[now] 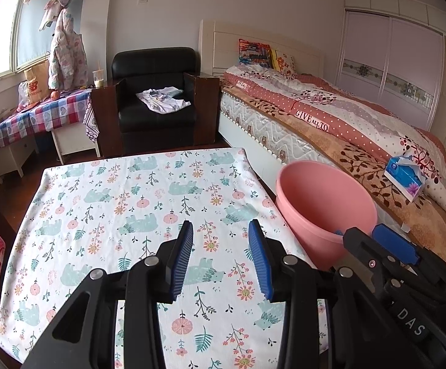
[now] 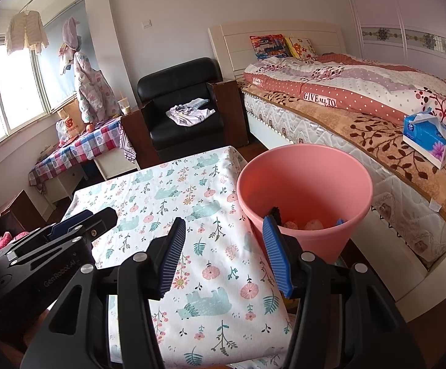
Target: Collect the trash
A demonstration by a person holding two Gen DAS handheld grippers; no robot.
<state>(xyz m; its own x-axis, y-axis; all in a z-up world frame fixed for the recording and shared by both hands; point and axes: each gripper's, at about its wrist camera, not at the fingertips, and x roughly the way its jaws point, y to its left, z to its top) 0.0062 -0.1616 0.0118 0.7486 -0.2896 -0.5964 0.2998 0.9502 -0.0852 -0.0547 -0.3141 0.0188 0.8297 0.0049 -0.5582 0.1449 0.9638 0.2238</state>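
floral cotton tablecloth, round pink (plastic) bucket

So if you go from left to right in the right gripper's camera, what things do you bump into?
Left gripper → flowery tablecloth → pink bucket → blue tissue box on the bed.

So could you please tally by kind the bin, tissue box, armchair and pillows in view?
Pink bin: 1
Blue tissue box: 1
Black armchair: 1
Pillows: 2
Total: 5
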